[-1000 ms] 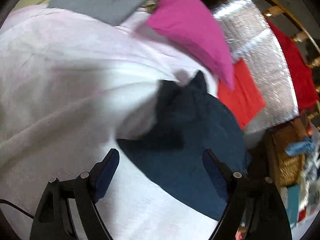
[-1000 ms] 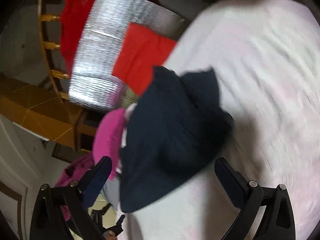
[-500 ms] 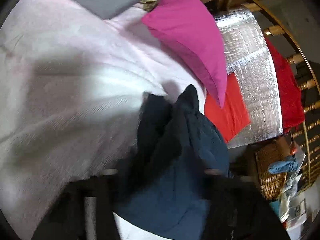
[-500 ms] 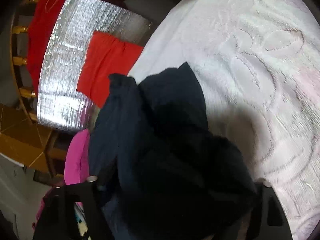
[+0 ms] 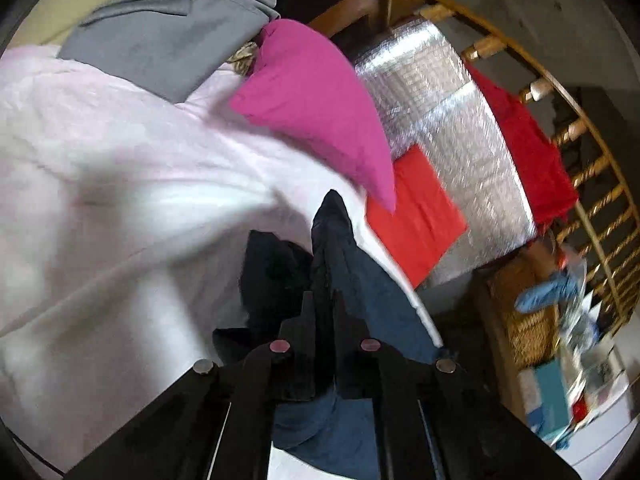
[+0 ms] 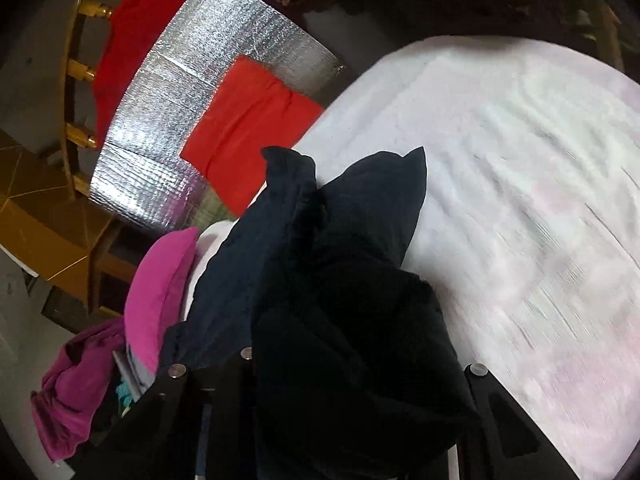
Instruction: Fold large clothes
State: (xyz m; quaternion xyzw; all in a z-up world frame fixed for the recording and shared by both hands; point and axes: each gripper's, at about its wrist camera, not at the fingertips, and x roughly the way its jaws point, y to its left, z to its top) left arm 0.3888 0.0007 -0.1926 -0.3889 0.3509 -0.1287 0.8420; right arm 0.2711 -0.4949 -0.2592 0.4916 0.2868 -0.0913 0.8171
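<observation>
A dark navy garment [image 5: 340,264] hangs bunched over a pale pink-white bedspread [image 5: 120,200]. My left gripper [image 5: 325,308] is shut on a fold of it, the cloth pinched between both fingers. In the right wrist view the same navy garment [image 6: 320,260] drapes over my right gripper [image 6: 320,360] and hides its fingertips; the arms stand close together with cloth bunched between them. The bedspread [image 6: 520,200] lies to the right.
A magenta pillow [image 5: 320,120] and a grey folded garment [image 5: 172,32] lie at the bed's far side. A red cloth [image 5: 416,216] rests on a silver foil mat [image 5: 452,128]. A wooden railing [image 5: 592,168] and a wicker basket [image 5: 520,320] stand at the right.
Both grippers were open above the navy garment, then closed on it. The garment has been lifted and bunched up from the bedspread.
</observation>
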